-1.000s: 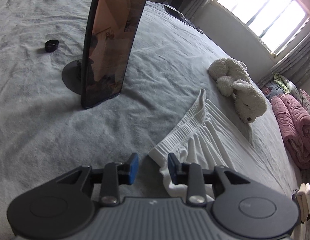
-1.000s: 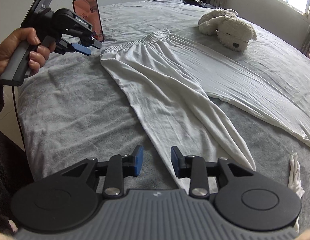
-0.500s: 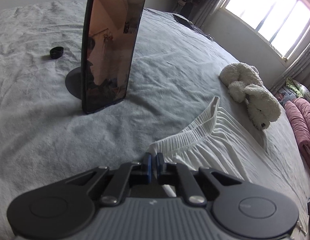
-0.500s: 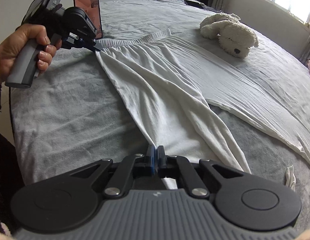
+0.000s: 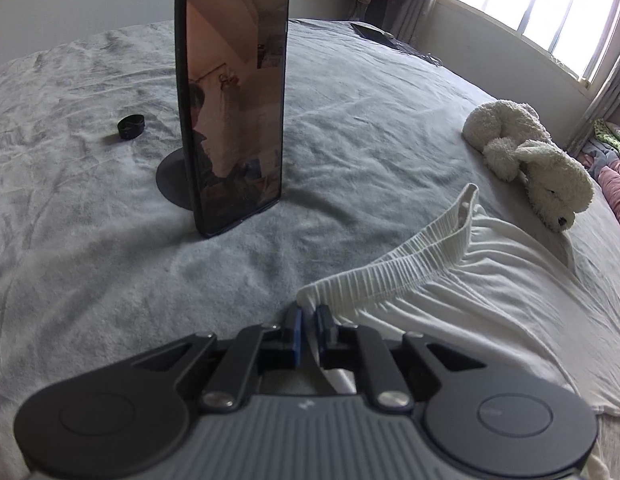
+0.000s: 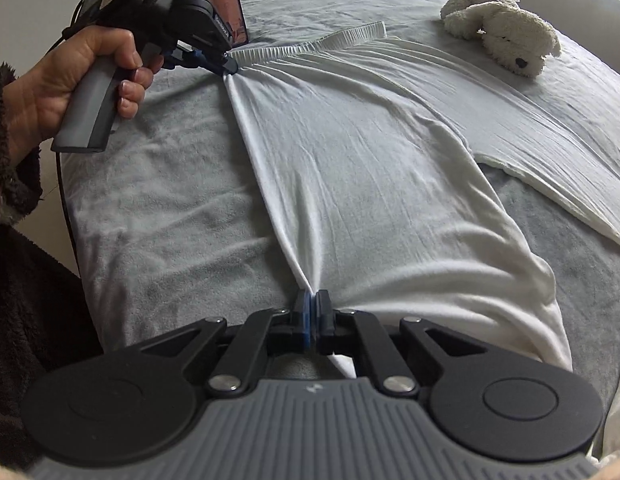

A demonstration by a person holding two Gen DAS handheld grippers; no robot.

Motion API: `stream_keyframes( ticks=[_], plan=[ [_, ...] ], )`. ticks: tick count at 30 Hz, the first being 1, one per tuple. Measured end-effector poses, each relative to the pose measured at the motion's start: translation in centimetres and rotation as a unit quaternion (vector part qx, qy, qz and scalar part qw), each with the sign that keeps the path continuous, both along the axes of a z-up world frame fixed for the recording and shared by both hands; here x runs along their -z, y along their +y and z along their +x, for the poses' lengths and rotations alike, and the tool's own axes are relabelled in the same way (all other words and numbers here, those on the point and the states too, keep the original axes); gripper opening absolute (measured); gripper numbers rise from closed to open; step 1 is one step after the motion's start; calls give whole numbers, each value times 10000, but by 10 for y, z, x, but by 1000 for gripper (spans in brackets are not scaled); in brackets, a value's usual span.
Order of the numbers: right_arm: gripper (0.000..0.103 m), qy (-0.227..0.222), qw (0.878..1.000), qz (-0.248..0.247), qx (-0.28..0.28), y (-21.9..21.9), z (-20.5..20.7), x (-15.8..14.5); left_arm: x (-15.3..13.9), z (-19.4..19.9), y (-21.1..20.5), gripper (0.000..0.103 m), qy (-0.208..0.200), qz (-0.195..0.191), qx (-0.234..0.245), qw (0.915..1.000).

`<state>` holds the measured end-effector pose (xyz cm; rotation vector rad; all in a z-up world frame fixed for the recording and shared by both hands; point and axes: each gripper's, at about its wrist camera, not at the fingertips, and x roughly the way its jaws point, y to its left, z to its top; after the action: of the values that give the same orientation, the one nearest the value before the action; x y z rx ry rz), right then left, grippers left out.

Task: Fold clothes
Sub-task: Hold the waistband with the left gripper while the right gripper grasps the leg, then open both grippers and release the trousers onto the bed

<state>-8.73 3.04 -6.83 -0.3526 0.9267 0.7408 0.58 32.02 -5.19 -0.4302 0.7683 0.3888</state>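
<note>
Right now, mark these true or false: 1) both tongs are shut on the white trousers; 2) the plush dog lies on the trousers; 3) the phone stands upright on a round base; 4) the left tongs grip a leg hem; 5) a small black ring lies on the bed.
1) True: the left tongs and the right tongs each pinch the white trousers.
2) False: the plush dog lies on the bed beside them.
3) True: the phone stands upright.
4) False: they grip the waistband corner.
5) True: the black ring lies left of the phone.
</note>
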Motion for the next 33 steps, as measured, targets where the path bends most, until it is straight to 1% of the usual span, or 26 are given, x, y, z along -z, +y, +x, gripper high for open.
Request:
stream_keyframes(
  ticks=[2,3,4,5,6,7,8,9,13,16,19,23,29,33],
  plan=[
    [11,18,9999,88,81,-4,1,-5,-2,-1,0,13,5,-22,4,10000],
    [14,27,9998,132,121,-6,2,-8,-3,-1,-1,16,6,-23,0,10000],
    [15,35,9997,175,161,-9,3,-11,-4,-2,-2,24,5,-16,-11,10000],
    [16,30,9996,218,201,-11,3,-14,-6,-2,-2,30,-6,-8,-29,10000],
    [22,1,9994,260,247,-14,3,-17,-8,-3,-4,39,-25,11,-24,10000],
    [32,-28,9991,301,292,-17,4,-20,-10,-5,-7,45,-55,49,19,10000],
    [36,-63,9988,338,338,-20,4,-23,-13,-6,-10,48,-85,87,62,9999],
    [38,-128,9986,348,384,-24,4,-26,-16,-7,-13,50,-116,125,105,9998],
    [38,-348,9964,379,679,-47,9,-38,-26,-13,-24,60,-236,276,276,9990],
    [38,-412,9924,396,1085,-77,19,-42,-34,-17,-35,64,-320,384,458,9977],
    [39,-462,9858,365,1571,-111,28,-44,-40,-17,-57,67,-329,475,983,9935],
    [39,-473,9760,393,2088,-151,38,-45,-44,-15,-90,68,-286,600,1588,9851],
    [39,-538,9617,394,2657,-195,56,-39,-42,-9,-142,68,-246,705,2402,9679],
    [39,-513,9536,548,2916,-216,66,-29,-39,-6,-175,68,-258,744,2889,9541]
  ],
)
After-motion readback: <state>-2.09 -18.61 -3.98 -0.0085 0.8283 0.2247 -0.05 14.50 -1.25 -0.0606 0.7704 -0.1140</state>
